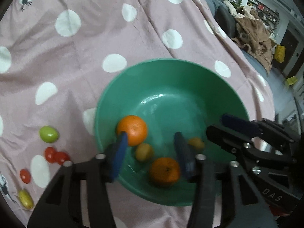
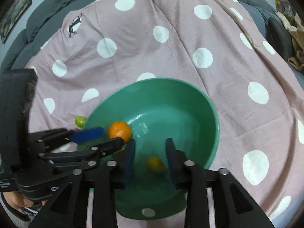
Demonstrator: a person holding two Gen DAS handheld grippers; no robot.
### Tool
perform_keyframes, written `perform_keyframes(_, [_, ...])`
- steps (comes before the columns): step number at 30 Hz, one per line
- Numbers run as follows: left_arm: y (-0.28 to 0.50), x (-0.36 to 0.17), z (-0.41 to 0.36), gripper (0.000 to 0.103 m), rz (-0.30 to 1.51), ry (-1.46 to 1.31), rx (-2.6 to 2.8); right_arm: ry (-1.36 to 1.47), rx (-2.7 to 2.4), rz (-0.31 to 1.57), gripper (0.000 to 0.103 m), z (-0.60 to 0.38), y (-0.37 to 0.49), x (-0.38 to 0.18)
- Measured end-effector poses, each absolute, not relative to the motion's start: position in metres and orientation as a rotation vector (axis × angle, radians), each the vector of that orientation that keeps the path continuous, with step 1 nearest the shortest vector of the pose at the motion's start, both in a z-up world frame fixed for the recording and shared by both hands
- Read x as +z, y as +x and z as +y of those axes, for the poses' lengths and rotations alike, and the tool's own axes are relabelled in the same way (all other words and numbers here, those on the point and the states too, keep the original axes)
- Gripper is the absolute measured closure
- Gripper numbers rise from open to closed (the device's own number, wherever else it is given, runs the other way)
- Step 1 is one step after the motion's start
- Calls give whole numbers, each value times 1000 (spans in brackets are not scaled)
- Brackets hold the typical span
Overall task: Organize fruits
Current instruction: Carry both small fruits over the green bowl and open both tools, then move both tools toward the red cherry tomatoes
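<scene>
Both of your tongs hang over the near side of the round green plastic bowl (image 1: 171, 79), and both stand spread with nothing pinched: the left tongs (image 1: 150, 148) have a blurred round orange (image 1: 164, 172) and a small yellow-green fruit (image 1: 144, 151) lying loose below the gap, and the right tongs (image 2: 150, 154) frame a blurred small orange-yellow fruit (image 2: 154, 164). A second, glossy orange (image 1: 132, 130) rests against the bowl's left inner wall. Beyond the rim, on the pink polka-dot cloth (image 1: 95, 38) over the tabletop, lie a green round fruit (image 1: 48, 134), red cherry tomatoes (image 1: 56, 155) and a yellow oval fruit (image 1: 25, 199).
</scene>
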State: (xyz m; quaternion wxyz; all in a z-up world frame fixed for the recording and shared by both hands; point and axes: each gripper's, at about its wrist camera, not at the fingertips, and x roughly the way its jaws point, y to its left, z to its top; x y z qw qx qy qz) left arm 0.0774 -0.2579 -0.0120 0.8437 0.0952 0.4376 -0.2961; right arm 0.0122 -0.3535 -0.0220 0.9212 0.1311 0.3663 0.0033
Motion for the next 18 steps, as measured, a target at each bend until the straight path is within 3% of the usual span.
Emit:
perform_keyframes(9, [58, 9, -221, 33, 866, 122, -597, 250, 34, 707, 63, -349, -4, -4])
perform_keyframes(18, [25, -1, -110, 23, 890, -38, -383, 260, 167, 642, 62, -327, -24, 9])
